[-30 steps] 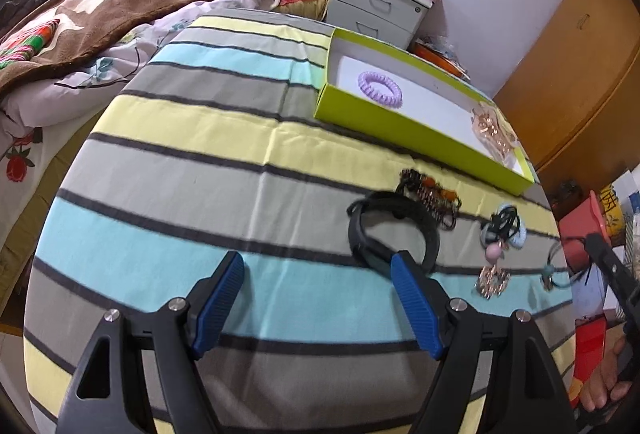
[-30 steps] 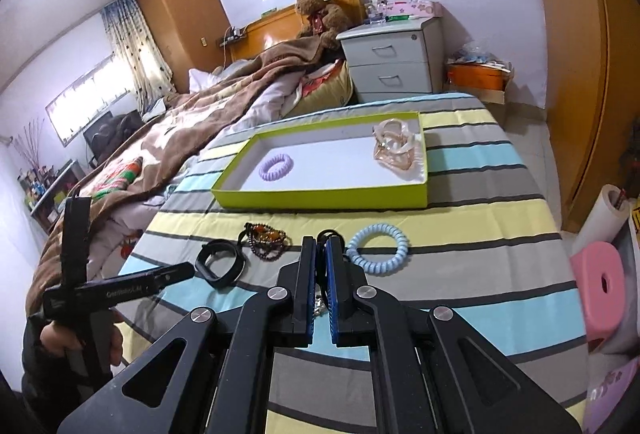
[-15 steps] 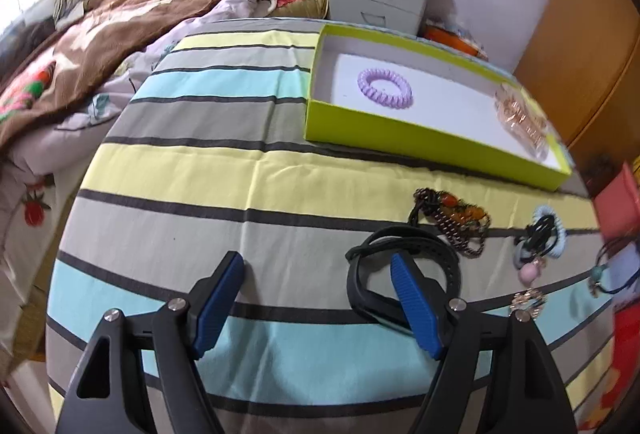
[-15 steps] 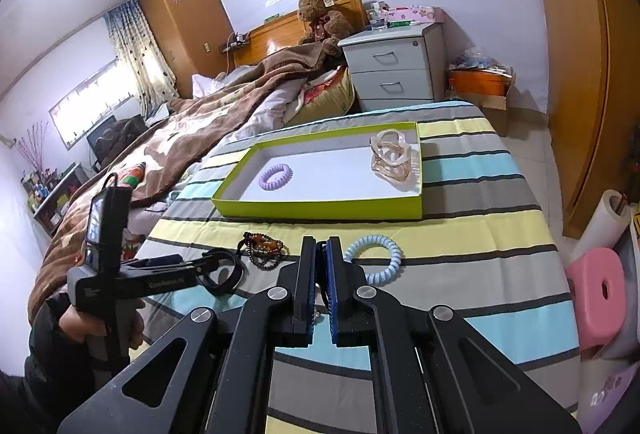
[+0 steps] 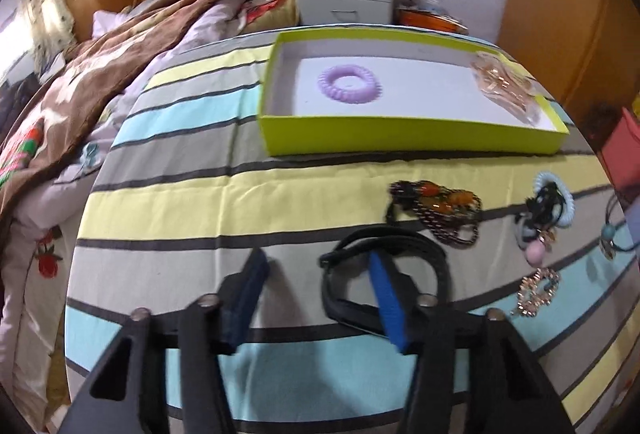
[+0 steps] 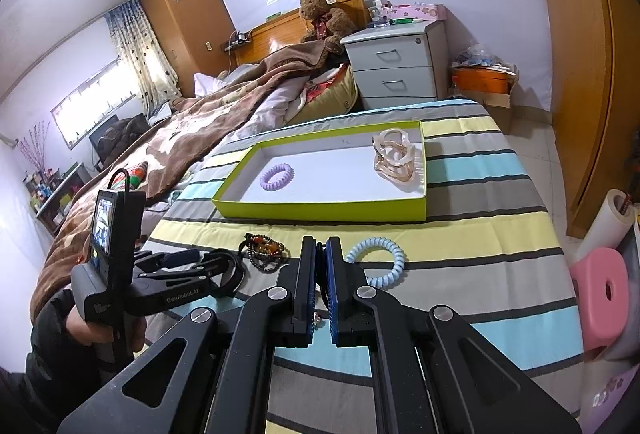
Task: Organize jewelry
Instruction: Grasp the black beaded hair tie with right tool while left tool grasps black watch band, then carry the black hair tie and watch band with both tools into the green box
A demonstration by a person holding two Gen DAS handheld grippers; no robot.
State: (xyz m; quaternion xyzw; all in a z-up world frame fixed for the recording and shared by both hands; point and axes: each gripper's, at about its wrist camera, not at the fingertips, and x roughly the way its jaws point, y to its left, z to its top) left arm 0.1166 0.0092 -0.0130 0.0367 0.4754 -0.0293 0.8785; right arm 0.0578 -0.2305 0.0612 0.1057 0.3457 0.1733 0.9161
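Left hand-held gripper (image 5: 316,282) closing, one blue pad inside the black band (image 5: 384,274), other pad outside, not pinching yet. Right hand-held gripper (image 6: 321,274) pressed together over the striped desk (image 5: 180,202). Beaded bracelet (image 5: 436,210) just beyond the band. Further back, green tray (image 5: 400,142) with purple coil hair tie (image 5: 349,83) and gold clip (image 5: 502,86).
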